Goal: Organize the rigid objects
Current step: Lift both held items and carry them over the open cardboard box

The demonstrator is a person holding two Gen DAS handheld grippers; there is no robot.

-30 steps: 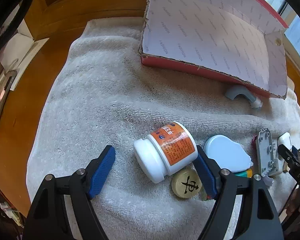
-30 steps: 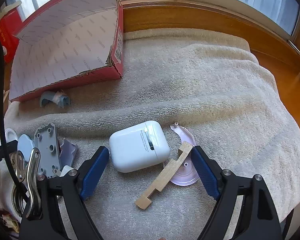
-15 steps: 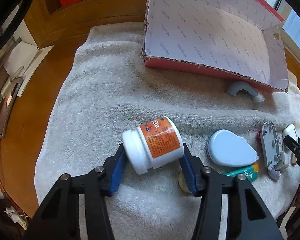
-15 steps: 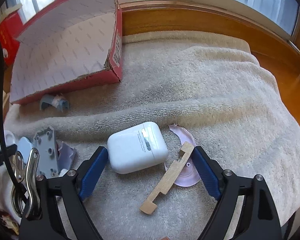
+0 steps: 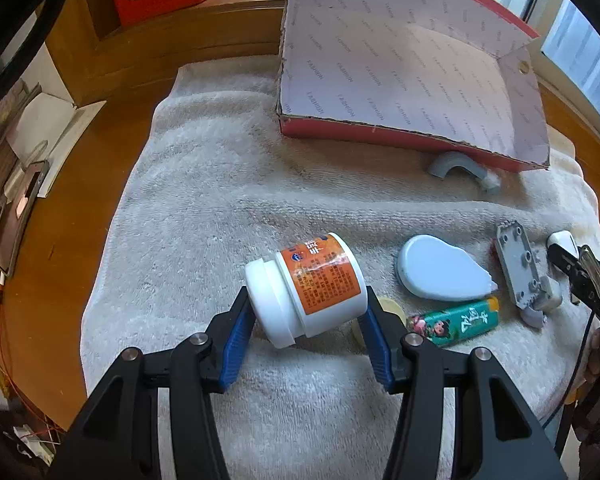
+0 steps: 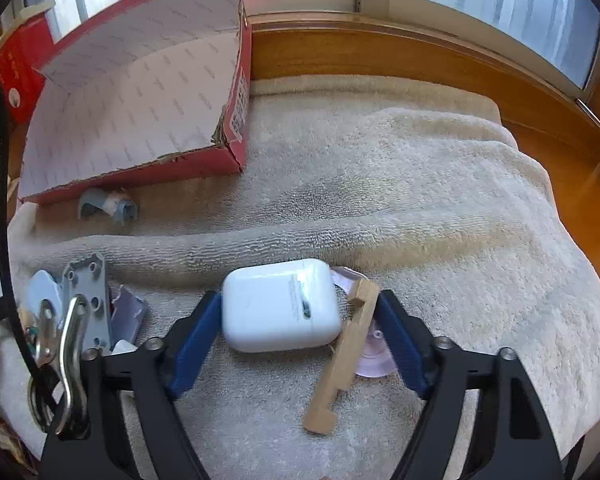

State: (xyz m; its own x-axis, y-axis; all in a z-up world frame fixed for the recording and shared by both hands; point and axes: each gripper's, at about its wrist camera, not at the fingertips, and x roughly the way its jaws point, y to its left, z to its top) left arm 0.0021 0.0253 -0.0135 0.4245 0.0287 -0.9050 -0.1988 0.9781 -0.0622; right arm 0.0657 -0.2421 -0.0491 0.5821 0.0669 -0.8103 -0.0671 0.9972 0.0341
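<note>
My left gripper (image 5: 306, 334) is shut on a white jar with an orange label (image 5: 306, 286), held on its side just above the beige towel (image 5: 204, 208). My right gripper (image 6: 300, 340) has its blue pads around a white earbud case (image 6: 280, 304) and a wooden notched piece (image 6: 344, 352). The left pad touches the case; the right pad is beside the wood. The open red cardboard box (image 5: 404, 76) stands at the back and also shows in the right wrist view (image 6: 140, 96).
On the towel lie a pale blue teardrop case (image 5: 436, 268), a green lighter (image 5: 456, 320), a grey metal bracket (image 5: 518, 264), a grey pipe elbow (image 5: 460, 168) and a round wooden chess piece (image 5: 392, 306). A pink suction cup (image 6: 374, 354) lies under the wooden piece.
My left gripper closed on the jar and lifted it, uncovering the green lighter. My right gripper narrowed around the earbud case and wooden piece.
</note>
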